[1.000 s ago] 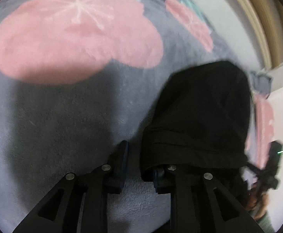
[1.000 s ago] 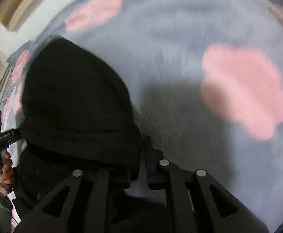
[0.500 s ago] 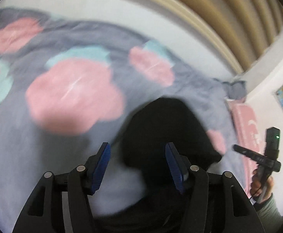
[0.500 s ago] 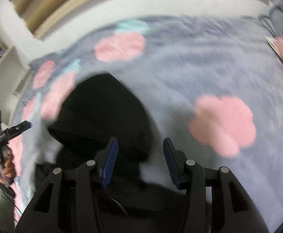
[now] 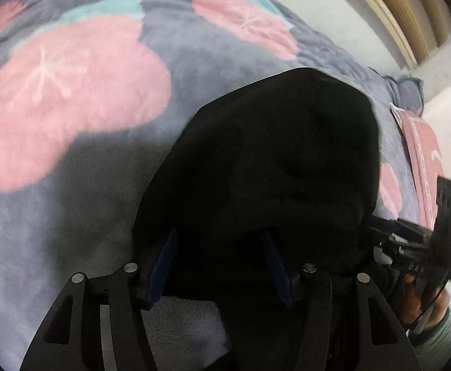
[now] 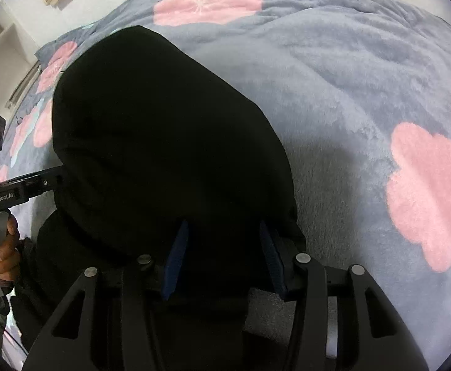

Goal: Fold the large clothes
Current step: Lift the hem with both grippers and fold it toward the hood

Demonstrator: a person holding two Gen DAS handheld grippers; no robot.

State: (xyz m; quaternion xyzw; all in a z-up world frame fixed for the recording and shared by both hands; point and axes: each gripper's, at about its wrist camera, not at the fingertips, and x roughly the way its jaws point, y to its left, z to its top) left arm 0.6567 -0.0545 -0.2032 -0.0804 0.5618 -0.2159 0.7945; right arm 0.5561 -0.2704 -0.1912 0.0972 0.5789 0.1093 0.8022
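left wrist view: the left gripper point(image 5: 219, 262) fills the bottom of the frame, its 2 black arms ending in blue pads point(image 5: 163, 259) that stand well apart, released, with nothing pinched between them. a black garment point(image 5: 271, 160) lies in a rounded, folded heap on a grey fleece blanket point(image 5: 200, 52) printed with large pink flowers point(image 5: 65, 99) and teal leaves. the near edge of the garment drapes over and between the spread pads, hiding their tips. at the right edge, the right gripper point(image 5: 410, 241) is seen from the side, held in the person's right hand point(image 5: 417, 300), with a small green light on its body; its fingers disappear behind the cloth. a pink cloth with a white trim point(image 5: 423, 154) lies at the far right of the blanket.

right wrist view: the right gripper point(image 6: 225, 259) also has its 2 blue pads point(image 6: 176, 259) spread apart, unclenched, with the black garment point(image 6: 163, 139) lying over the gap and under the fingers. the garment sits left of centre on the same blanket point(image 6: 349, 77); 1 pink flower point(image 6: 432, 194) shows at right. at the left edge, the left gripper point(image 6: 24, 185) reaches toward the garment's side, held in the person's left hand point(image 6: 3, 250). no containers appear in either view.
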